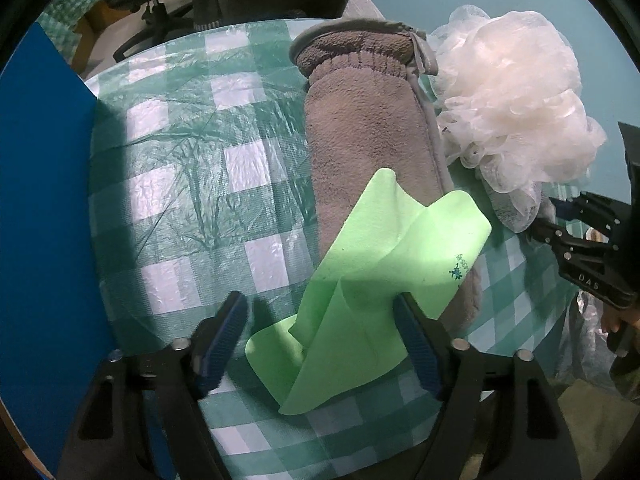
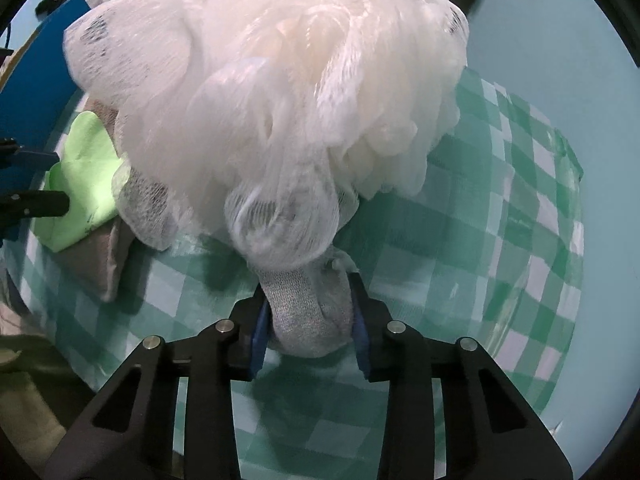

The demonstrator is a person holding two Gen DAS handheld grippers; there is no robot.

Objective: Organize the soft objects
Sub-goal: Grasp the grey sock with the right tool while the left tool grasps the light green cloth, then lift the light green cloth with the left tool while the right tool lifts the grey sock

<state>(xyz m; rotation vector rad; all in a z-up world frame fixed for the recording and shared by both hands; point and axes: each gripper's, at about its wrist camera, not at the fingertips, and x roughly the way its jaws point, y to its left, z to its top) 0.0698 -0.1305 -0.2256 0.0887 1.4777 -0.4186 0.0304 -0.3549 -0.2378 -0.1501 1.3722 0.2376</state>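
Mesh sponge [image 2: 272, 92] lies on the checked tablecloth [image 2: 500, 240], airy and springy, best taken by its grey end. The right gripper [image 2: 310, 320] pinches that end; the left gripper [image 1: 320, 336] stands spread around a limp green cloth [image 1: 376, 280].

On the table [image 1: 192, 168], the cloth [image 1: 360, 280] lies across the mitt's [image 1: 368, 120] near end; the mesh sponge [image 1: 516, 104] sits right of both.

White letters "DAS" on the black body of the right gripper [image 1: 540, 224] seen from the left wrist, small dark blue print with a tiny figure on the green cloth [image 1: 384, 280], too small to read
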